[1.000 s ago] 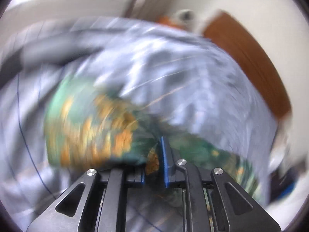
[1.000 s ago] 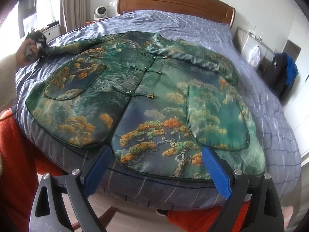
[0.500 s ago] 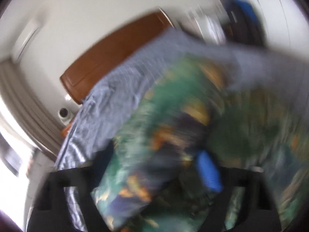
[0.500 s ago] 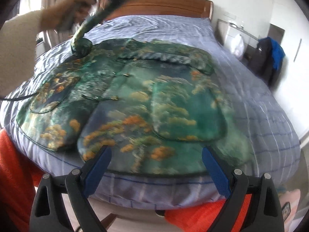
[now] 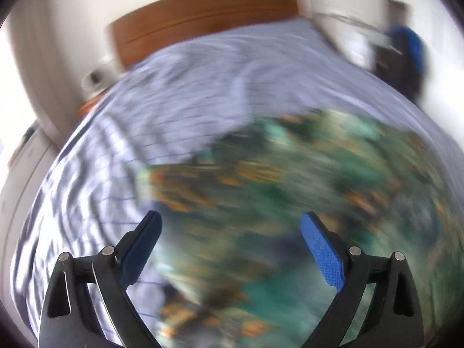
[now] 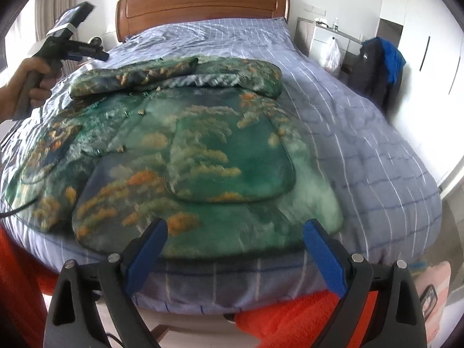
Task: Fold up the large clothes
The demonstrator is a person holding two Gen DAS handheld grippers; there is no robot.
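A green padded jacket with orange tree prints lies spread, front up, on the bed. Its left sleeve is folded across the collar area. In the right wrist view a hand holds my left gripper above the bed's left edge, clear of the sleeve. In the blurred left wrist view the left gripper is opening its jaws with nothing between them, over the jacket. My right gripper stands open over the jacket's hem at the near bed edge, gripping nothing.
The blue checked bed cover runs back to a wooden headboard. A white nightstand and a chair with dark and blue clothes stand at the right. Orange fabric lies below the near bed edge.
The left gripper carried the sleeve up and over, let it go and opened; the sleeve now lies folded across the jacket's top. The right gripper shifted right along the bed edge, still open.
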